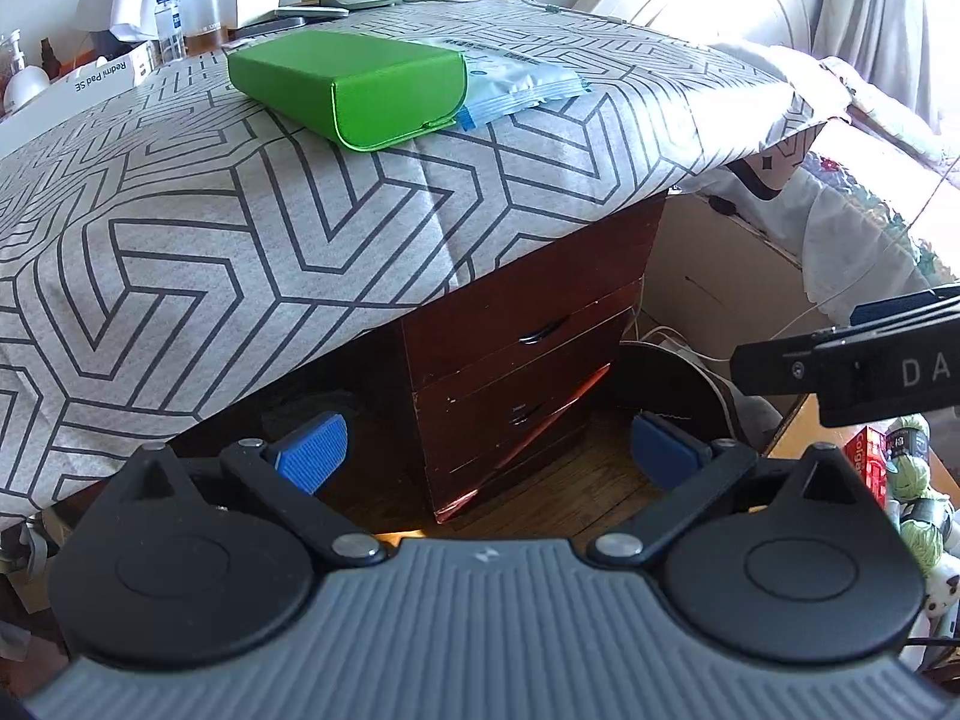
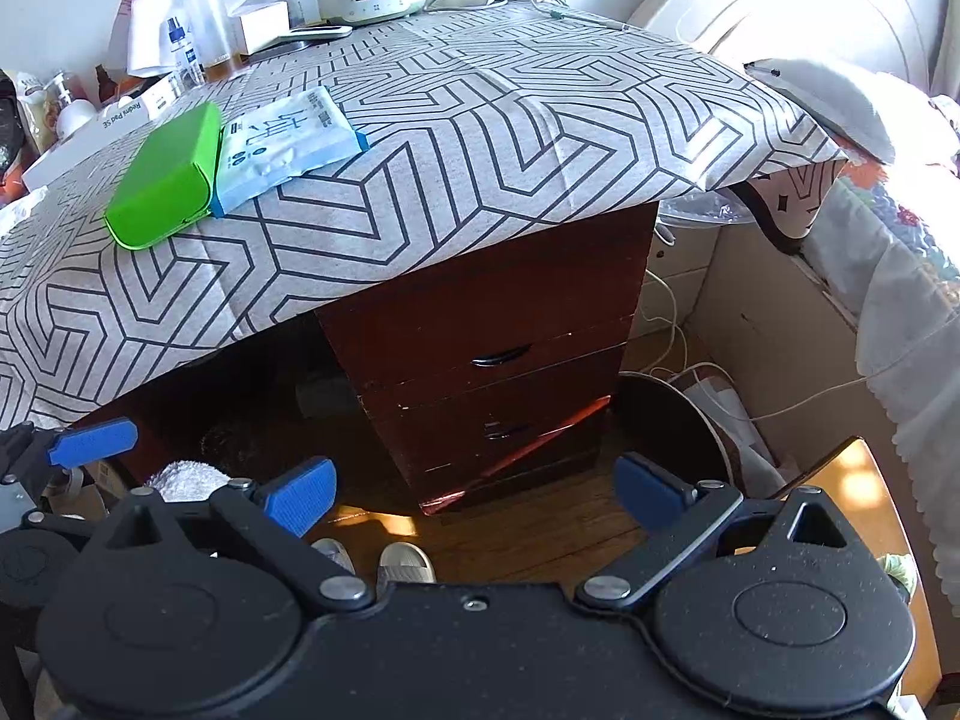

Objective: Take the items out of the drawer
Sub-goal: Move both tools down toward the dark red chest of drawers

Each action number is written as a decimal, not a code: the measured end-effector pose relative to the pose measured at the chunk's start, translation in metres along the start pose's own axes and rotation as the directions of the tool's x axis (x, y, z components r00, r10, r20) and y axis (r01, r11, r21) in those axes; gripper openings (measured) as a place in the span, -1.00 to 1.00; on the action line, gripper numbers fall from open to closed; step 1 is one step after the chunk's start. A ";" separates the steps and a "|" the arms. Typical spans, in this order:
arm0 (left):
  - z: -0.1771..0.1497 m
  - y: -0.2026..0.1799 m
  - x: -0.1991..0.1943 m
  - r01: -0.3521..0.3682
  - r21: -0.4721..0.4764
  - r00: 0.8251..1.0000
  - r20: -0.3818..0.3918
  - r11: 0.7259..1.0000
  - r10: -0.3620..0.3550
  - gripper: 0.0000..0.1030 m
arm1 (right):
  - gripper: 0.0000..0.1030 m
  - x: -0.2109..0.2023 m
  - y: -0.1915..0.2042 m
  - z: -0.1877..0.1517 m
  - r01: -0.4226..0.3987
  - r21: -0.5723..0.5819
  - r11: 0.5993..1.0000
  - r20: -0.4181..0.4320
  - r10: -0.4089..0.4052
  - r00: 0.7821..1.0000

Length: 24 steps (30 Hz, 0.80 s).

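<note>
Both grippers hang over the wood floor in front of the desk, each with jaws spread wide and nothing between them: the left gripper point(image 1: 489, 450) and the right gripper point(image 2: 477, 498). Ahead stand the dark wooden drawers point(image 2: 498, 384), both shut, under the patterned cloth point(image 2: 480, 138). On the cloth a green case point(image 1: 354, 87) lies touching a pale blue packet point(image 1: 516, 81)
</note>
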State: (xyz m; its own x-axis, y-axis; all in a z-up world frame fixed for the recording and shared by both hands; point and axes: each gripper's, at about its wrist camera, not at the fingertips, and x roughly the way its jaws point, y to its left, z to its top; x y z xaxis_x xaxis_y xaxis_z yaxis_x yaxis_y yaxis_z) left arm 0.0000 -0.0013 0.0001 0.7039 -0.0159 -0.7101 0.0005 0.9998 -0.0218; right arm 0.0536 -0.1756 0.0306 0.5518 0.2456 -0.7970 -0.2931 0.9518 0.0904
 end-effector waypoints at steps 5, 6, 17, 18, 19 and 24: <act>0.000 -0.011 0.000 -0.010 0.015 1.000 0.000 1.000 0.010 1.00 | 0.97 -0.004 -0.006 0.000 0.001 -0.021 1.000 0.005 -0.001 1.000; 0.002 -0.007 -0.001 0.003 0.005 1.000 0.000 1.000 -0.003 1.00 | 0.97 -0.005 -0.005 0.000 0.006 -0.033 0.999 0.006 -0.005 1.000; 0.003 0.003 -0.006 0.059 -0.018 0.998 -0.007 0.998 -0.059 1.00 | 0.97 0.000 0.015 0.001 0.058 -0.109 0.992 0.002 -0.058 0.998; 0.003 0.002 -0.006 0.062 -0.014 0.998 -0.007 0.998 -0.062 1.00 | 0.97 0.001 0.015 0.000 0.067 -0.117 0.991 0.000 -0.067 0.998; 0.002 0.000 -0.006 0.058 -0.008 0.998 -0.008 0.998 -0.058 1.00 | 0.97 0.001 0.016 -0.001 0.073 -0.127 0.989 -0.001 -0.074 0.997; 0.001 -0.001 -0.003 0.059 -0.001 0.998 -0.018 0.998 -0.059 1.00 | 0.97 0.002 0.017 -0.003 0.087 -0.146 0.985 -0.006 -0.089 0.996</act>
State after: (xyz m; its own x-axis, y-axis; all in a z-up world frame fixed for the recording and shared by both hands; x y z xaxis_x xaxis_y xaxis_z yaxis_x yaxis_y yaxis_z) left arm -0.0015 -0.0023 0.0025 0.6895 -0.0753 -0.7204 0.0418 0.9971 -0.0642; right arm 0.0476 -0.1592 0.0290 0.5711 0.1587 -0.8054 -0.3546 0.9326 -0.0677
